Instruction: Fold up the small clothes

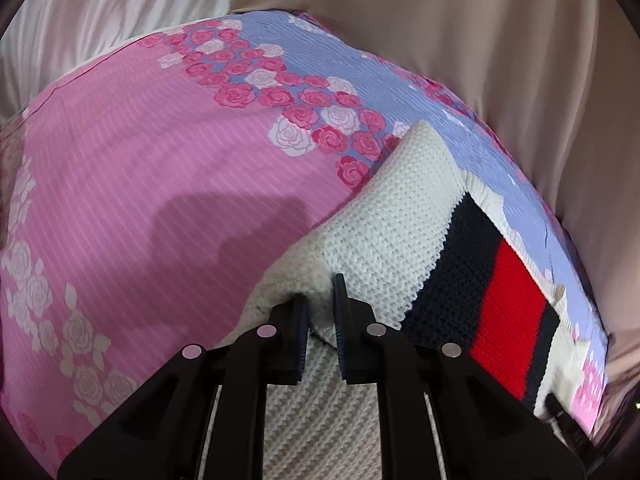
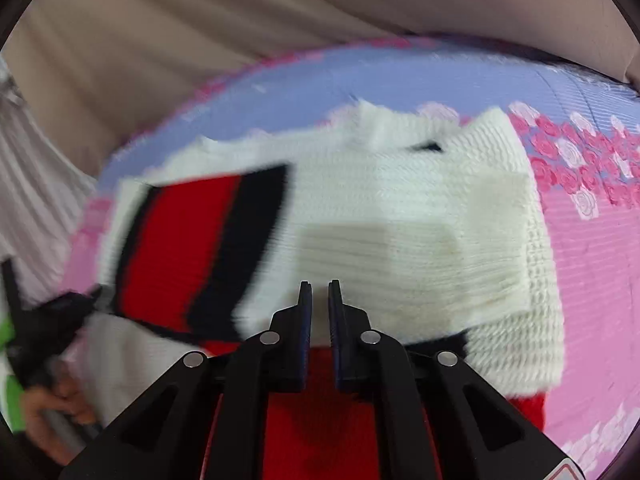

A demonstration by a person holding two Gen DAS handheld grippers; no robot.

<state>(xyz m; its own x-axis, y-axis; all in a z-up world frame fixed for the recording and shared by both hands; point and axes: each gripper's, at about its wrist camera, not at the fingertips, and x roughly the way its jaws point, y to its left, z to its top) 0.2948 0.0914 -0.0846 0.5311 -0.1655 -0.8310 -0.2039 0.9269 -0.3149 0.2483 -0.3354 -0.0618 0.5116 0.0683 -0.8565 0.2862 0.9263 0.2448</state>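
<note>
A small cream knitted sweater [image 1: 384, 216] with navy and red stripes [image 1: 508, 300] lies partly folded on a pink and lilac rose-print sheet [image 1: 160, 184]. My left gripper [image 1: 320, 300] is shut on a cream fold of the sweater at its near edge. In the right wrist view the sweater [image 2: 400, 216] is blurred, with a folded sleeve on top and the stripes [image 2: 192, 248] at the left. My right gripper [image 2: 320, 304] is shut on the sweater's near edge, over red knit. The left gripper [image 2: 52, 320] and the hand holding it show at the far left.
Beige and white curtains [image 1: 440, 20] hang behind the bed. The rose-print sheet [image 2: 592, 280] spreads to the right of the sweater in the right wrist view and to its left in the left wrist view.
</note>
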